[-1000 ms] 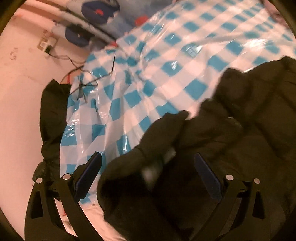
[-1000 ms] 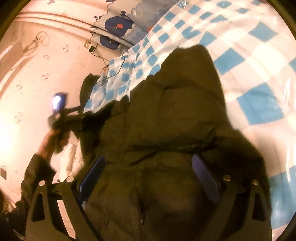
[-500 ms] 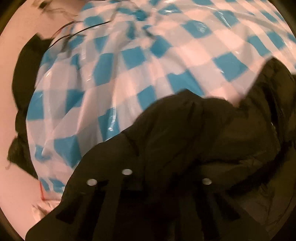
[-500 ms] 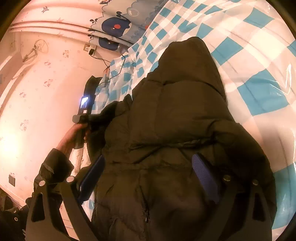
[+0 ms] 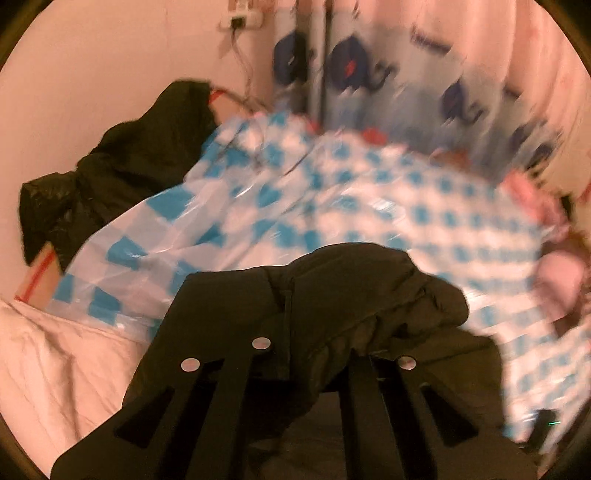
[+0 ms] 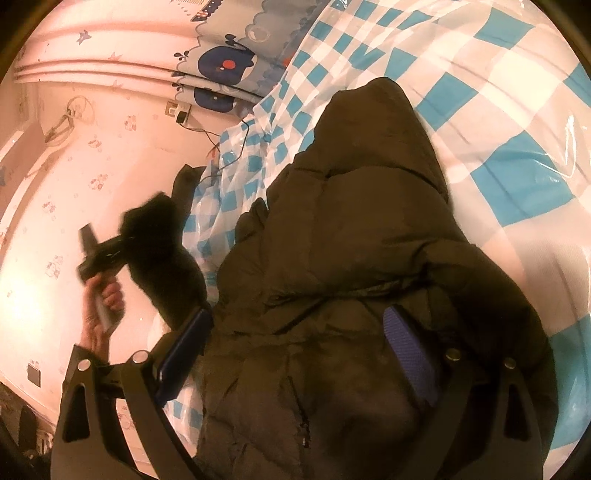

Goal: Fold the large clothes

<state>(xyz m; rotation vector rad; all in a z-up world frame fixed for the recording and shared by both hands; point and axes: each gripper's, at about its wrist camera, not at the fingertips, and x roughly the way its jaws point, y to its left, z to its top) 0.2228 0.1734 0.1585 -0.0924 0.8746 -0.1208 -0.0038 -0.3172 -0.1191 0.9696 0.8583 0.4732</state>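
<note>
A dark puffer jacket (image 6: 369,258) lies on the blue-and-white checked plastic sheet (image 6: 517,129) that covers the bed. My left gripper (image 5: 317,328) is shut on a fold of the jacket's sleeve (image 5: 369,288), which is lifted off the sheet and drapes over the fingertips. The right wrist view also shows the left gripper (image 6: 107,254) in a hand, with the sleeve (image 6: 159,236) bunched at its tip. My right gripper (image 6: 295,343) stands open low over the jacket's body, its blue pads (image 6: 406,339) on either side of the padded cloth.
A second dark garment (image 5: 110,166) is heaped on a cardboard box at the sheet's left edge. Behind the bed hang a whale-print curtain (image 5: 351,62) and a wall socket with cables (image 5: 240,22). White bedding (image 5: 55,350) shows at lower left, pink items (image 5: 554,273) at right.
The left gripper closed on the jacket's sleeve, then rose and rolled, lifting the sleeve off the sheet. The right gripper stayed open in place over the jacket.
</note>
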